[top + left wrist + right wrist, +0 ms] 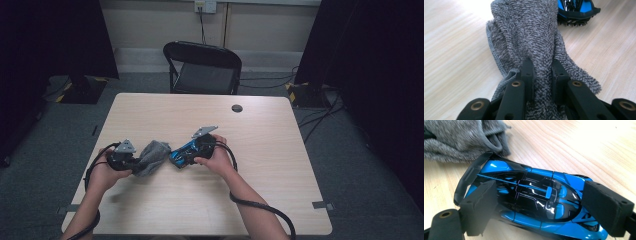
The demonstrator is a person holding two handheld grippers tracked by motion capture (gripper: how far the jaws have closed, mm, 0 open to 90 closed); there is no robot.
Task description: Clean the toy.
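Left gripper view is showing the left gripper (543,75) clenching its jaws on a bunched fold of the grey terry-cloth towel (531,32), looped and nubbly with a stitched hem, which is lying on the pale wood-grain worktop (454,50) just beside the glossy blue-and-black toy sports car (529,200). The right gripper (549,207) is grasping that car end to end between its foam-faced jaws. The hard, slick bodywork is probably risking a slip or twist if the cloth is pressing sideways. Farther off, a black folding chair (205,67) is standing.
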